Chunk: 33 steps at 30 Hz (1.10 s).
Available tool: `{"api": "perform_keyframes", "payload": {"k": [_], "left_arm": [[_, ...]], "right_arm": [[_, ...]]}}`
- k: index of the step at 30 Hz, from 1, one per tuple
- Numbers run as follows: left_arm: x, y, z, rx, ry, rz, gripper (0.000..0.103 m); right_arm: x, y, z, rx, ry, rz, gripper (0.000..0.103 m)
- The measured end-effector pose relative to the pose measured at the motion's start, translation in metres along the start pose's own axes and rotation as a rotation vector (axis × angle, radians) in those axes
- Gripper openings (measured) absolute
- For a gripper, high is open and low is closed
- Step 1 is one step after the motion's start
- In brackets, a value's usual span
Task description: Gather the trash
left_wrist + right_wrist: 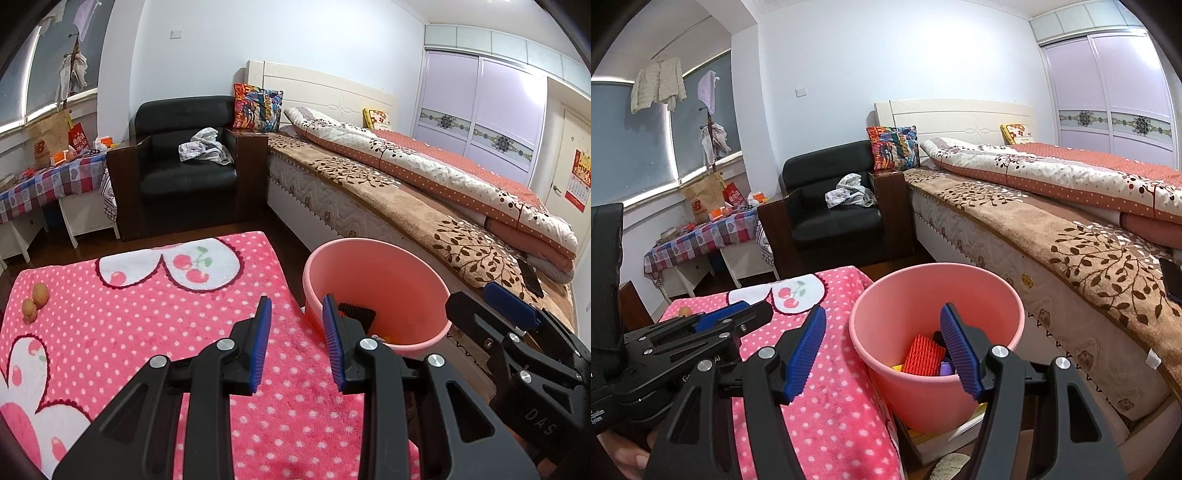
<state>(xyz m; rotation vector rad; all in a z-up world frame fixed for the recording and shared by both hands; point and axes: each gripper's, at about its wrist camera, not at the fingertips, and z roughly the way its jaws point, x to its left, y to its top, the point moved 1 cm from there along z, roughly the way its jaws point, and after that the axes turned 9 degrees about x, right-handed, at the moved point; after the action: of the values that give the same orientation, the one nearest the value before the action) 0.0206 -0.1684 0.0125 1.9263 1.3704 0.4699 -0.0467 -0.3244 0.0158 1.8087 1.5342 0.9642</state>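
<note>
Right wrist jaws: I see my right gripper [882, 350] standing wide apart with nothing between the pads; its right finger hangs over the mouth of the pink bucket [1008, 317], its left finger over the pink dotted rug [827, 406].
Left wrist jaws: my left gripper [297, 341] is parted too and carries nothing; only rug shows through the gap.
Bucket contents: a red ribbed piece [925, 352], something black, a purple scrap and a bit of yellow lie at the bottom. From the left wrist only a black ribbed piece [356, 314] and a bit of yellow show.
Bucket place: it stands off the rug's edge, close against the side of the bed [1052, 229], just ahead of both grippers.
Remaining trash: two small brownish round things [35, 301] lie together on the far left part of the rug, well apart from the bucket and from my left jaws. I cannot tell what they are.
Step in hand, my judgement: both hands are empty above the bucket, so the next fetch looks like that pair.
How I would do it: swing the left gripper over, come down with a finger on either side of one round thing, close gently since it may roll on the pile, and lift clear before crossing back.
Risk: nudging the second one away.
</note>
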Motion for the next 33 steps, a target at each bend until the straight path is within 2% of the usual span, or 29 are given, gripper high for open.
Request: {"api": "perform_keyframes", "payload": {"k": [33], "left_arm": [[-0.0035,-0.0011,0.0019,0.008,-0.004,0.008,0.029]], "right_arm": [[0.0010,-0.0079,0.0016,0.007,-0.001,0.008,0.064]]}}
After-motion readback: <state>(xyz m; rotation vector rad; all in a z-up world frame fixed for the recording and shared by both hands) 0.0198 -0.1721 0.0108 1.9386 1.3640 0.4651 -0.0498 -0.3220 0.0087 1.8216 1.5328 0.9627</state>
